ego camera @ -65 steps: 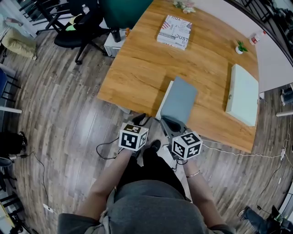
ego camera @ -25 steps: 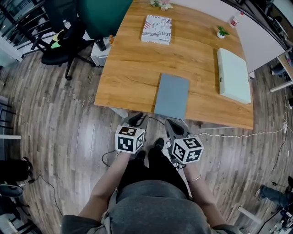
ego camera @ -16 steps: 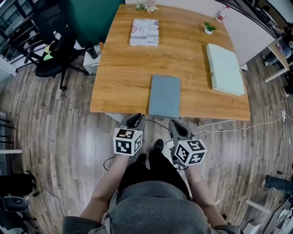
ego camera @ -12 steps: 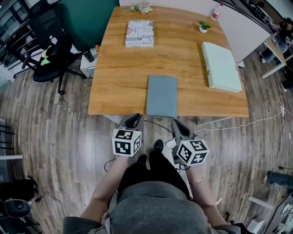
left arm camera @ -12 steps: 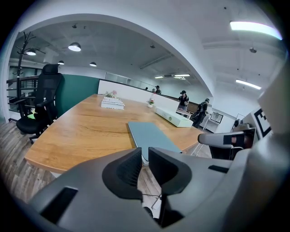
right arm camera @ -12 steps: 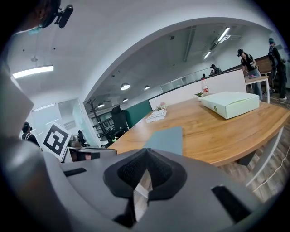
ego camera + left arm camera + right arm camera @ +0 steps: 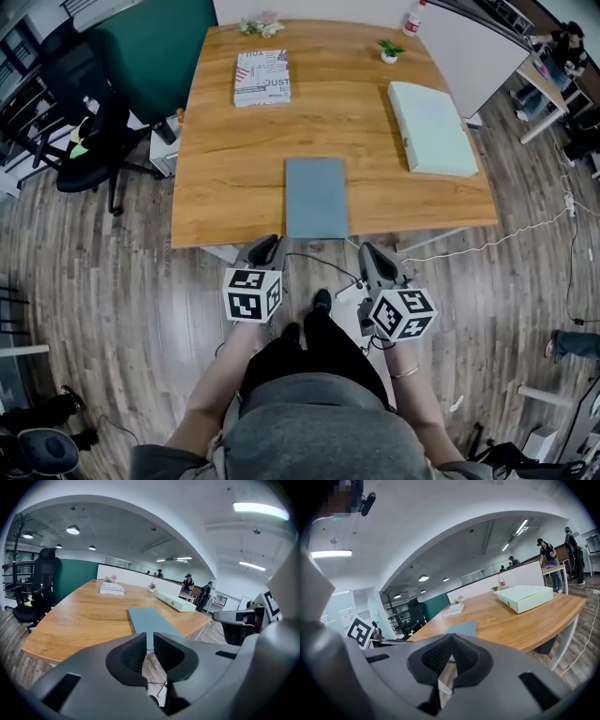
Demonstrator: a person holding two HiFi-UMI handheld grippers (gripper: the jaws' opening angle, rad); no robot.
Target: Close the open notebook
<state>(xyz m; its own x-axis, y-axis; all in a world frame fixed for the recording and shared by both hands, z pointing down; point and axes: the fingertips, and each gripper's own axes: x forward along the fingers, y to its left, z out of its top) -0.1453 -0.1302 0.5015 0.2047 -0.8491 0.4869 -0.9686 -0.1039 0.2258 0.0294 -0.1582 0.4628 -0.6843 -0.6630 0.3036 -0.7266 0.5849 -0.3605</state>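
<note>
The notebook (image 7: pixel 316 197) lies closed and flat near the front edge of the wooden table (image 7: pixel 225 159), its grey-blue cover up. Both grippers hang short of that edge, over the floor. My left gripper (image 7: pixel 266 247) points at the notebook's left corner; its jaws stand a narrow gap apart with nothing between them. My right gripper (image 7: pixel 371 255) sits right of the notebook, jaws shut and empty. In the left gripper view the notebook (image 7: pixel 152 623) lies just beyond the left gripper (image 7: pixel 150 641). The right gripper view shows the notebook (image 7: pixel 462 629) past the right gripper (image 7: pixel 451 641).
A pale green box (image 7: pixel 431 127) lies at the table's right. A patterned book (image 7: pixel 262 77), flowers (image 7: pixel 260 25), a small plant (image 7: pixel 388 49) and a bottle (image 7: pixel 413 16) stand at the back. A black chair (image 7: pixel 80 122) is at left. Cables (image 7: pixel 469 251) run over the floor.
The notebook's cover, half raised at first, now lies flat and closed. Both grippers have drawn back from the table edge, and the right one has shifted to the right.
</note>
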